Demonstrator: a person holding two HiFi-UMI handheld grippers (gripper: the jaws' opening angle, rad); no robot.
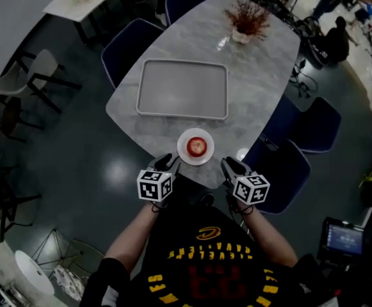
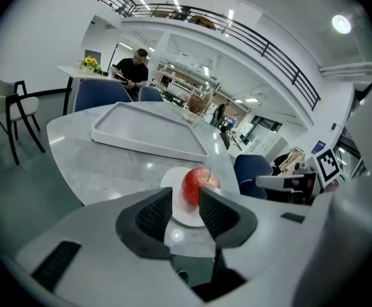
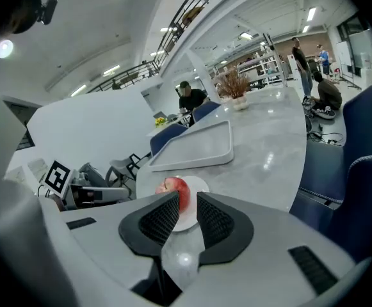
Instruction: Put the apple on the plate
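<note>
marble table (image 1: pixel 257 89) bears a grey tray (image 1: pixel 182 89), a white plate (image 1: pixel 184 152) and a potted plant (image 1: pixel 246 19)

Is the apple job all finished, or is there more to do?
Done: the apple sits on the white plate by the table's near edge. In hand: nothing. The left hand-held gripper and right hand-held gripper hover short of the plate, jaws apart and empty. Left: nothing that shows.

Plate (image 2: pixel 169 180) near edge seemingly hidden behind left gripper (image 2: pixel 186 200).
</note>
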